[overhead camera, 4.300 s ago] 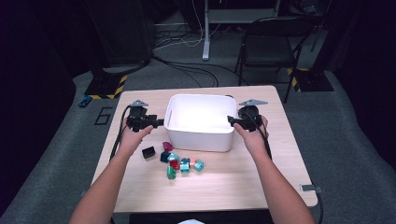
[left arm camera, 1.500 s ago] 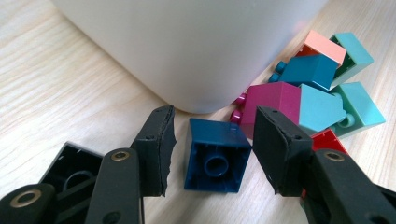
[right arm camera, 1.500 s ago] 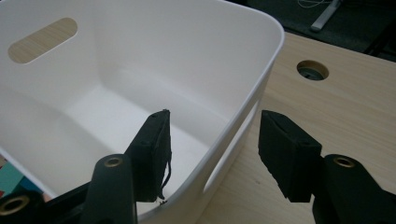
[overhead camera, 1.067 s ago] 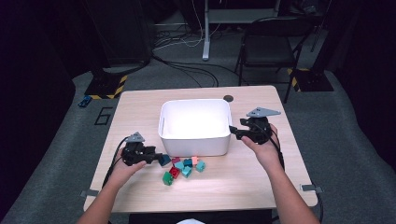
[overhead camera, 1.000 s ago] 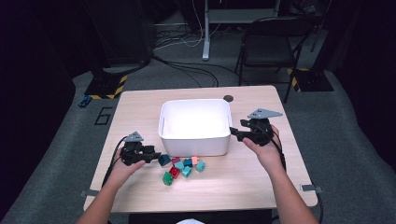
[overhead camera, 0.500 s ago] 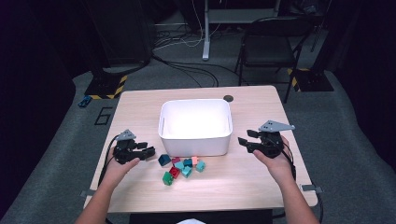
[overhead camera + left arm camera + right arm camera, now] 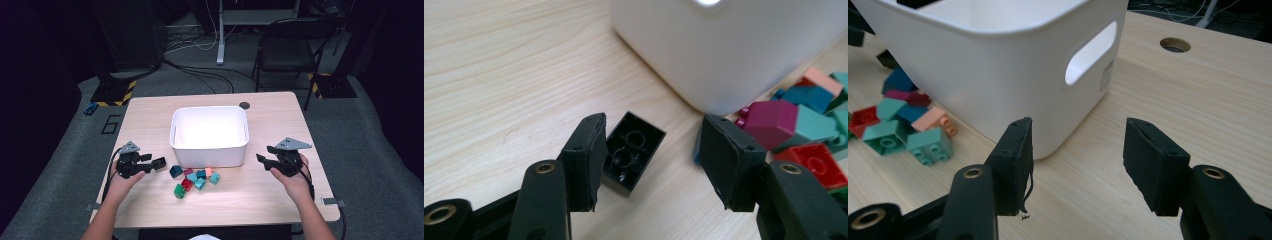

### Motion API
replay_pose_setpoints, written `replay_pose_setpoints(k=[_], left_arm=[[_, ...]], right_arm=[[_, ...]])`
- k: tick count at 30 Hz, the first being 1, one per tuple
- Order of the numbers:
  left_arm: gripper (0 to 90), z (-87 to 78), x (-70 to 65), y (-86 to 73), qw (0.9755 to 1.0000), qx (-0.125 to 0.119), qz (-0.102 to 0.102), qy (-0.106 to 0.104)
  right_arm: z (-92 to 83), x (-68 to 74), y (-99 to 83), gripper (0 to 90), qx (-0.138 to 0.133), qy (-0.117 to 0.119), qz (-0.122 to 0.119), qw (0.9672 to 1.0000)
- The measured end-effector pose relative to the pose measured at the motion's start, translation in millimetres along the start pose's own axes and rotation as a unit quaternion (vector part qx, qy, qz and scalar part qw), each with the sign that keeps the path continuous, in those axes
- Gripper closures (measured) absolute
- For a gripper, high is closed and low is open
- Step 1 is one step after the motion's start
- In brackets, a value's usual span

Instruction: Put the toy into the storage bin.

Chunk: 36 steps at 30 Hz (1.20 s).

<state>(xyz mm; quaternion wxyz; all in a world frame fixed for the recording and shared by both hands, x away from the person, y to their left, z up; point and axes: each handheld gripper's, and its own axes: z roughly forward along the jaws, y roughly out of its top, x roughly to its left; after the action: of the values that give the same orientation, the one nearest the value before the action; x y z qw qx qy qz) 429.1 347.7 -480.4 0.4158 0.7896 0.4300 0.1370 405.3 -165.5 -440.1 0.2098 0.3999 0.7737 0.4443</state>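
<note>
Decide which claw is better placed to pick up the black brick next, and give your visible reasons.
Left. The left claw is open with the black brick lying against one jaw. The right claw is open beyond the white bin, away from the bricks.

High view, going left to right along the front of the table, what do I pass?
Left claw → pile of toy bricks → right claw, with the white bin just behind the bricks.
</note>
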Motion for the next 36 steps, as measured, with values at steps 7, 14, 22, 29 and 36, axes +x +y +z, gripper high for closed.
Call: replay_pose_setpoints(k=[7,14,22,29,36], left_arm=[[43.8,-4.9,11.2,-6.5,0.9997,-0.007,-0.018,0.016],[42.8,-2.3,15.4,-10.4,0.9996,-0.001,-0.021,0.016],[41.1,13.0,15.5,-11.2,0.9999,0.010,-0.005,0.000],[38.9,20.1,17.0,-9.4,0.9999,0.013,0.002,-0.010],[39.5,35.3,11.3,-10.4,0.9989,0.036,0.029,-0.014]], right_arm=[[13.7,-3.6,-18.7,44.5,0.015,-0.019,0.002,0.9997],[15.0,-5.8,-25.9,44.0,0.014,-0.030,0.003,0.9995],[18.7,-5.1,-29.3,44.0,0.023,-0.023,0.007,0.9994],[20.0,-6.5,-30.4,44.0,0.025,-0.022,0.019,0.9993],[18.4,-10.5,-31.8,44.3,0.019,-0.022,0.041,0.9988]])
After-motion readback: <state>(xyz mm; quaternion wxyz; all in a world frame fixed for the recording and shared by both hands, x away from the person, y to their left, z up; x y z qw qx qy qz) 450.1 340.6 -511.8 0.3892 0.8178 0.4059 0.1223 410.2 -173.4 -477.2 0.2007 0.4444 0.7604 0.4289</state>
